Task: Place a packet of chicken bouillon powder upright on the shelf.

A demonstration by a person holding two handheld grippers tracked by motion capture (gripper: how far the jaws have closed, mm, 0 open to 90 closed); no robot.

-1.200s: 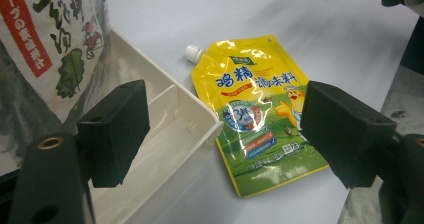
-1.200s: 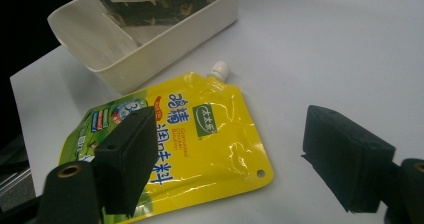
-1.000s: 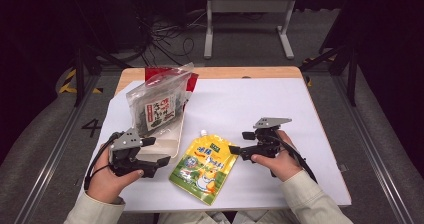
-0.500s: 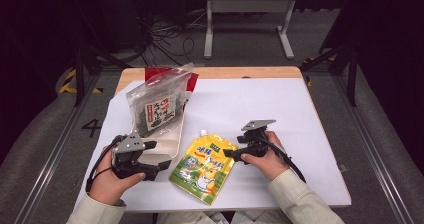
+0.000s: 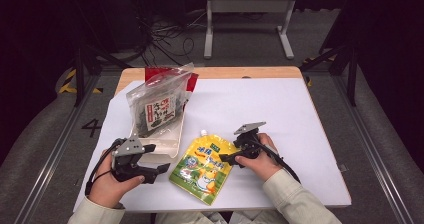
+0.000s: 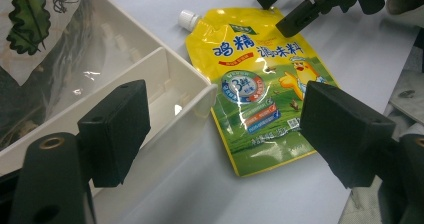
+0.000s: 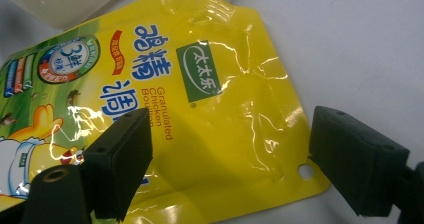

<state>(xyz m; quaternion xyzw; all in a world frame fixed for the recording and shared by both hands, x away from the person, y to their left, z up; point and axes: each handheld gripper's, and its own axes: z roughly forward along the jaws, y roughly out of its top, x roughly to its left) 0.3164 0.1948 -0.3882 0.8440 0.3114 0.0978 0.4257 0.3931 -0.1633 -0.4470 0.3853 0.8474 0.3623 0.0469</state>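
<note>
Two grippers, jaws spread, nothing held. Right gripper [image 5: 223, 158] over upper edge of yellow pouch [image 5: 202, 167], flat on table beside tray [image 5: 165, 146]. Risk: glossy film slips, pad pinches corner only. Left gripper [image 5: 161, 168] idle near tray.

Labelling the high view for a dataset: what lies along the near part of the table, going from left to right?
Left tool → white tray → yellow pouch → right tool.
</note>
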